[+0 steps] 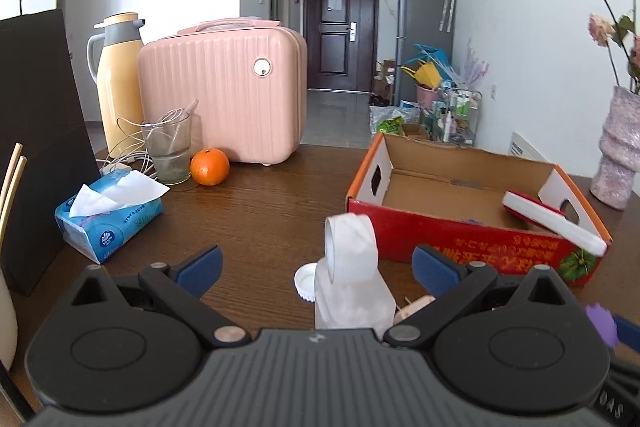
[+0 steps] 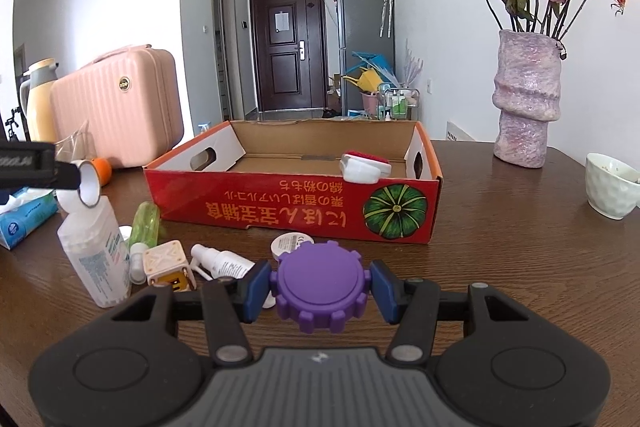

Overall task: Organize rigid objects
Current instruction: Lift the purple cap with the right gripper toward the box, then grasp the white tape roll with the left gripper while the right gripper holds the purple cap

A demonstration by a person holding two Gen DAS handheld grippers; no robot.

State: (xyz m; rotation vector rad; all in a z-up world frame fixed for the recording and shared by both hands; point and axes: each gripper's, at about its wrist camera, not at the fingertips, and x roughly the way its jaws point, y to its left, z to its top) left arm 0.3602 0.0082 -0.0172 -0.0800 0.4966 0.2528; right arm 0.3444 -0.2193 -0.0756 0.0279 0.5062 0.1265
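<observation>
My right gripper [image 2: 320, 285] is shut on a purple gear-shaped disc [image 2: 320, 283], held just above the table in front of the red cardboard box [image 2: 288, 211]. The box holds a red and white object [image 2: 364, 167]. My left gripper [image 1: 318, 267] is open around an uncapped white bottle [image 1: 350, 279] standing on the table; the jaws are apart from it. In the right wrist view the bottle [image 2: 94, 247] stands at the left beside a green item [image 2: 145, 223], a beige cube [image 2: 166, 263], a small spray bottle [image 2: 222, 263] and a round tin [image 2: 290, 243].
A white cap [image 1: 306, 281] lies by the bottle. A tissue pack [image 1: 108, 223], an orange [image 1: 209, 167], a glass [image 1: 168, 151], a pink case [image 1: 224, 103], a thermos [image 1: 118, 83] and a black bag [image 1: 36, 139] stand left. A vase [image 2: 524, 99] and bowl [image 2: 610, 187] stand right.
</observation>
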